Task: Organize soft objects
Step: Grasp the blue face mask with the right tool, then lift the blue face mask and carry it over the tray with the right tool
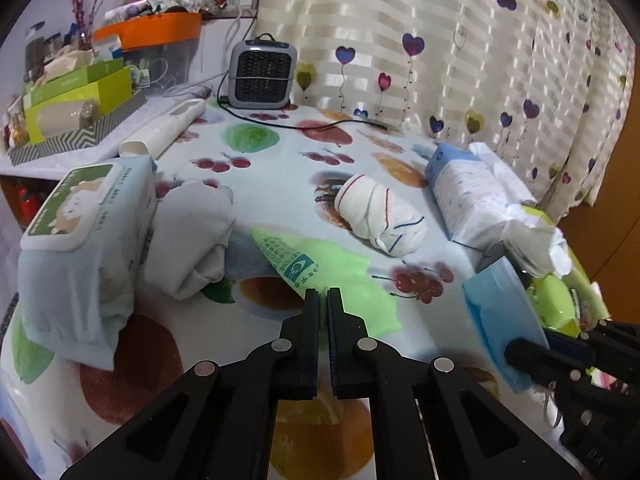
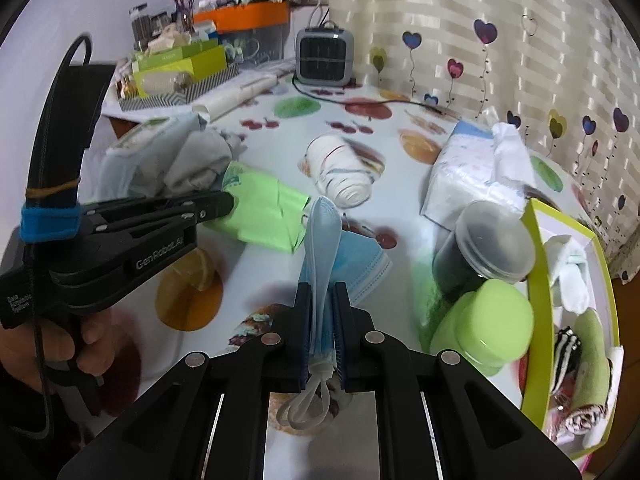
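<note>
Right gripper (image 2: 321, 312): my fingers are pinched on the blue face mask (image 2: 325, 240), low in the middle of the right wrist frame; the mask stands up between the pads, its white ear loops hanging out below them.
Left gripper (image 1: 323, 300): fingers nearly pressed together with only a thin slit between, nothing held; I see its tips at bottom center of the left wrist frame, right at the near edge of the green bag (image 1: 320, 268).
Mask from the left view: the blue face mask (image 1: 502, 320) sits at lower right, clamped in the right gripper (image 1: 516, 354).
Green bag: flat on the fruit-print tablecloth (image 1: 280, 160); in the right wrist view the left gripper's tip touches its left end.
Grey cloth (image 1: 192, 236): bundled left of the bag, leaning on the wet wipes pack (image 1: 84, 236).
Striped white towel (image 1: 380, 216): rolled, center of the frame, well apart from both grippers.
Tissue pack (image 1: 468, 196): right of the towel, near the curtain (image 1: 480, 60).
Yellow-green box (image 2: 538, 320): lower right of the right wrist frame, holding rolled cloths; a green-lidded jar (image 2: 484, 328) and a dark jar (image 2: 480, 248) stand just beside it.
Small heater (image 1: 262, 74): upper center, at the table's far edge.
</note>
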A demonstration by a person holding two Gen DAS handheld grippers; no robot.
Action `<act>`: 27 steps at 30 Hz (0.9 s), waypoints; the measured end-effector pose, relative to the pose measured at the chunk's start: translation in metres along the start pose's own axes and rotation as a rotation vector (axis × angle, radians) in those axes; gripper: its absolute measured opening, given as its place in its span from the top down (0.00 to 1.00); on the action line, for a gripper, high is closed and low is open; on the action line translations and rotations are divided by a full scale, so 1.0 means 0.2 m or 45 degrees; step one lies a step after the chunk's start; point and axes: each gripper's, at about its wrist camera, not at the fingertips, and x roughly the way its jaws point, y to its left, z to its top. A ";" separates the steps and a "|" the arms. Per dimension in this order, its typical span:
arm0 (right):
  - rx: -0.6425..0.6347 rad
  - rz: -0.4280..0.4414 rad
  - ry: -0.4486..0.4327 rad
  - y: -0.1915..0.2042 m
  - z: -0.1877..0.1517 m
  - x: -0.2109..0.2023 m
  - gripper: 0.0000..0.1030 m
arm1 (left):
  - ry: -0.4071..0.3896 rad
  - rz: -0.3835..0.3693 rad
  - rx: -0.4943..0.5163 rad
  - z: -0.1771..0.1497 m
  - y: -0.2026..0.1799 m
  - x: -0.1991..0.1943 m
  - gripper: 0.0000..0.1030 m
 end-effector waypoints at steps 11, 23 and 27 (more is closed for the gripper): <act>0.054 0.017 -0.116 -0.03 0.00 -0.19 0.90 | -0.076 -0.051 0.017 0.02 -0.04 -0.18 0.96; 0.108 0.011 -0.210 -0.12 -0.03 -0.33 0.90 | -0.142 -0.068 0.101 0.06 -0.19 -0.33 0.96; 0.125 -0.008 -0.240 -0.15 -0.03 -0.39 0.90 | -0.156 -0.090 0.125 0.07 -0.25 -0.35 0.96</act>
